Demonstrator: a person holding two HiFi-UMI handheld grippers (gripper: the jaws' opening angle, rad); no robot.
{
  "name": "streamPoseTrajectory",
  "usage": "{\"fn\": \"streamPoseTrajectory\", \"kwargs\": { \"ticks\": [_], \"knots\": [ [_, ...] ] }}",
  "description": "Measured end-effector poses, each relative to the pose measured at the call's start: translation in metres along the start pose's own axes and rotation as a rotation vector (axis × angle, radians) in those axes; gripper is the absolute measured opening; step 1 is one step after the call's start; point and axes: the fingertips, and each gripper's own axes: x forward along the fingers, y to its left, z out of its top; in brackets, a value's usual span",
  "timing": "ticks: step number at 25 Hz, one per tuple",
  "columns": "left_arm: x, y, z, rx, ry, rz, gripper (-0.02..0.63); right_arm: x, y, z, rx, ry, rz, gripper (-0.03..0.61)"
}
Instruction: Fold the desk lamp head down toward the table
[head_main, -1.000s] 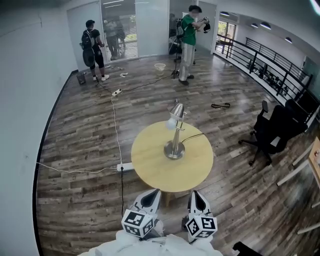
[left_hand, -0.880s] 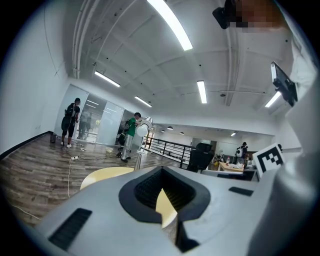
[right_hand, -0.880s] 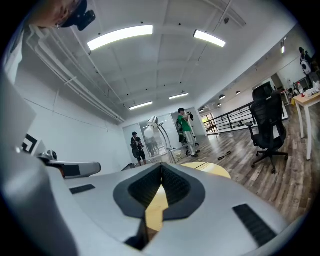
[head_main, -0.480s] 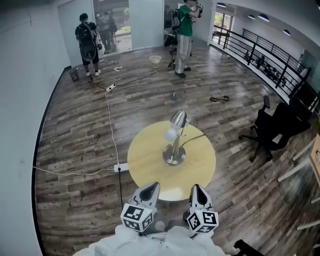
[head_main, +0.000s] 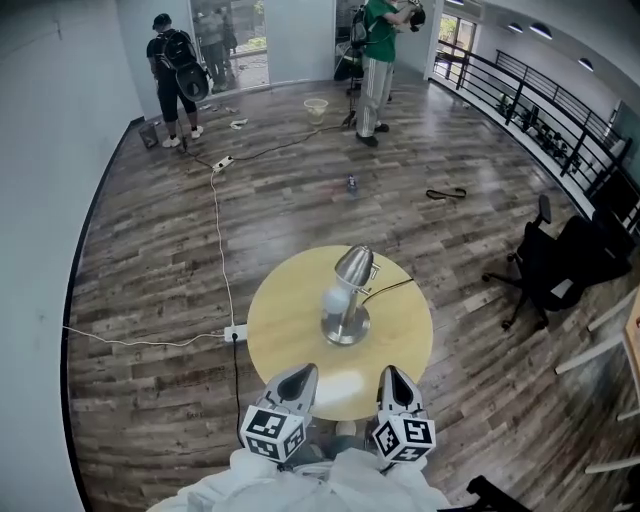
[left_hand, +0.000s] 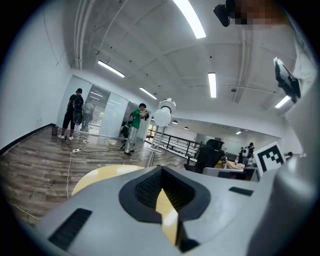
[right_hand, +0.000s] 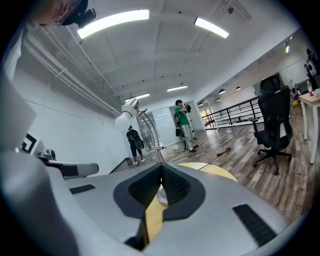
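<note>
Head view: shows brushed-metal desk lamp (head_main: 345, 300) upright at mid round pale-wood worktop (head_main: 285, 345), straight ahead and well apart from left claw (head_main: 300, 373) and right claw (head_main: 391, 376), neither nearer; stem vertical, head tipped leftward.

Left gripper view: shows claw (left_hand: 161, 170) pressed together, empty; lamp (left_hand: 164, 114) beyond.

Right gripper view: likewise pressed together on nothing (right_hand: 161, 168); lamp (right_hand: 129, 111) up-left.

Since earlier frames: lies nearer both claws.

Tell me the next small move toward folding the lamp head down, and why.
Probably reach the right gripper forward to the lamp head, opening its jaws on the way. Both it and the left gripper sit shut and empty at the near edge of the table, short of the lamp, whose head stands raised above its base.
</note>
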Motion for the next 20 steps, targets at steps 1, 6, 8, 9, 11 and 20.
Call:
{"fn": "streamPoseTrajectory", "kwargs": {
  "ticks": [1,6,8,9,11,20],
  "knots": [
    [0.007,0.002,0.004,-0.001,-0.005,0.012,-0.002,0.01,-0.003,0.005,-0.007,0.002,0.015,0.011],
    [0.037,0.019,0.028,0.014,-0.067,0.083,-0.002,0.057,-0.01,0.028,-0.046,0.016,0.104,0.011],
    [0.043,0.024,0.027,0.004,-0.073,0.125,-0.002,0.07,-0.015,0.031,-0.076,0.031,0.132,0.011],
    [0.047,0.028,0.025,-0.007,-0.067,0.138,-0.002,0.077,-0.015,0.032,-0.084,0.035,0.144,0.011],
    [0.055,0.032,0.025,-0.029,-0.055,0.135,-0.002,0.088,-0.013,0.037,-0.089,0.027,0.165,0.011],
    [0.065,0.046,0.04,0.021,-0.045,0.142,-0.002,0.121,-0.031,-0.036,-0.183,0.146,0.201,0.011]
  ]
}}
